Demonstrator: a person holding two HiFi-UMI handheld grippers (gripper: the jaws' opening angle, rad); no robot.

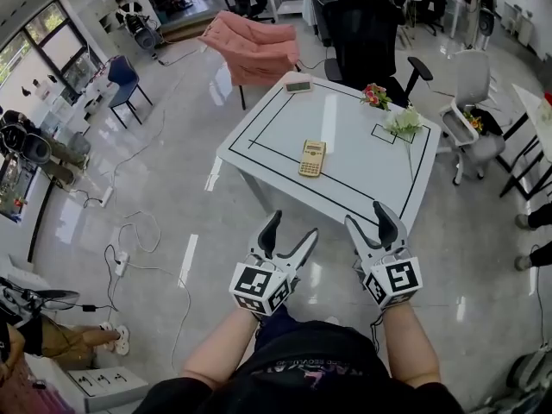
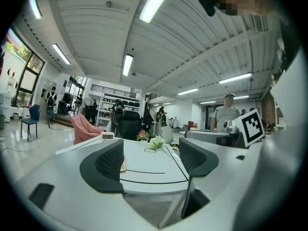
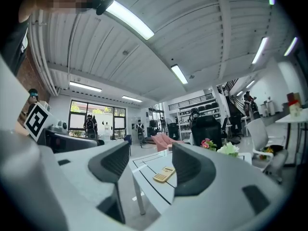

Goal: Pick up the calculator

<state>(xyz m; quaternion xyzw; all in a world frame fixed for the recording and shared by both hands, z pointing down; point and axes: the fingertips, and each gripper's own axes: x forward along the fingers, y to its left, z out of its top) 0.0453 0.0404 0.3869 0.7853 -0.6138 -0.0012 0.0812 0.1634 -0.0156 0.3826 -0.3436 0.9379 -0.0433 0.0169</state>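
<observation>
The left tool (image 1: 291,228) stands with its jaws wide apart and nothing between them. The right tool (image 1: 366,216) is also open, somewhat less wide, and holds nothing. Both hover over the floor just short of the near edge of the white bench (image 1: 345,128), pointing roughly level towards it. The calculator (image 1: 312,158), yellowish, lies flat on the bench inside the black taped rectangle, towards its near side, well apart from both tools. At the far edge sits a small clock-like device (image 1: 297,85); pink flowers (image 1: 375,96) and white flowers (image 1: 404,123) lie at the right.
</observation>
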